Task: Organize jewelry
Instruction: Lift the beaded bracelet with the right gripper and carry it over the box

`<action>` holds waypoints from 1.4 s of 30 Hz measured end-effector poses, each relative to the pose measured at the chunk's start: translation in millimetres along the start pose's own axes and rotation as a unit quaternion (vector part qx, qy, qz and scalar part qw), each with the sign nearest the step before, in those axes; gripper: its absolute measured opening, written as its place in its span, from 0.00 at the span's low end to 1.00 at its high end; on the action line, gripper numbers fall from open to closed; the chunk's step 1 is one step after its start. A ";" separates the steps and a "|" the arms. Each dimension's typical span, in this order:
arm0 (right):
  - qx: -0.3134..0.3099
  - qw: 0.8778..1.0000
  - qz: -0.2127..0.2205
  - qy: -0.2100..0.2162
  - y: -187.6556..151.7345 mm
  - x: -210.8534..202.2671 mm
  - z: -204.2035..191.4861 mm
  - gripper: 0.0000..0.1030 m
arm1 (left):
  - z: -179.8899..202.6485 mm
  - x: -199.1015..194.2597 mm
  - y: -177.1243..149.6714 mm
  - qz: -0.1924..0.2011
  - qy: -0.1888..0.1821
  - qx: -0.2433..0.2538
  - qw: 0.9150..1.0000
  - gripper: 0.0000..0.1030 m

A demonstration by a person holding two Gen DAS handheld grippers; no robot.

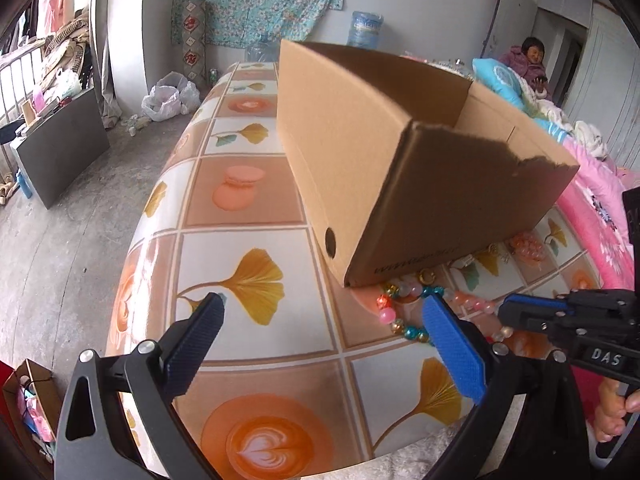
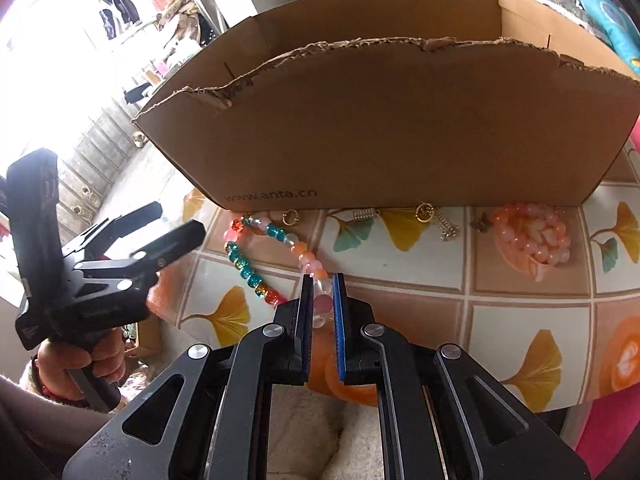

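Observation:
A bracelet of teal, orange, pink and clear beads lies on the patterned tablecloth in front of a torn cardboard box. My right gripper is shut on the bracelet's pale beads at its near end. In the left wrist view the same bracelet shows below the box, with the right gripper reaching it from the right. My left gripper hangs open over the cloth, left of the bracelet, holding nothing. It also shows at the left of the right wrist view as the left gripper.
Along the box's base lie a heap of pink beads, two gold rings, small metal springs and a butterfly charm. The table drops off at its left edge. Pink bedding lies right; a person sits far back.

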State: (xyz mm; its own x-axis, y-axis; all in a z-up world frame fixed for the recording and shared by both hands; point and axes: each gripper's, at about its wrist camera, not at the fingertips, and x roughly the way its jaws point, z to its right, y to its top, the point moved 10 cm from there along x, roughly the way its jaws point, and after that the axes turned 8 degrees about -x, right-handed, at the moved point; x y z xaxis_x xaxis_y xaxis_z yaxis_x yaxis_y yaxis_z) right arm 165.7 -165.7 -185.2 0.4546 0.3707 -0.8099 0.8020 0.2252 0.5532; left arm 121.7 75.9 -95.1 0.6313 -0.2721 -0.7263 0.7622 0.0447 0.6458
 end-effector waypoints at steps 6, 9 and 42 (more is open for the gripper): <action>0.005 1.000 0.002 -0.004 -1.1 -0.7 -0.4 0.08 | 34.8 2.0 0.8 -0.007 -0.032 0.044 0.998 0.78; 0.011 1.000 0.005 -0.004 -1.8 -2.2 6.2 0.08 | 45.5 9.8 -6.4 -0.029 -0.047 0.048 0.997 0.60; -0.011 0.999 0.037 0.003 13.4 -41.0 15.5 0.07 | 97.9 6.5 -16.8 -0.039 -0.016 0.131 0.990 0.09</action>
State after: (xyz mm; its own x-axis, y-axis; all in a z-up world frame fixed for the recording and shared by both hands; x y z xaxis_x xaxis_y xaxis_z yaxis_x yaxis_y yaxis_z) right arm 163.8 -191.9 -147.6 0.5090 0.3930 -0.7658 0.7580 0.2170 0.6151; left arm 99.0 -20.7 -87.6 0.5630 -0.2960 -0.7716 0.7430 -0.2275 0.6294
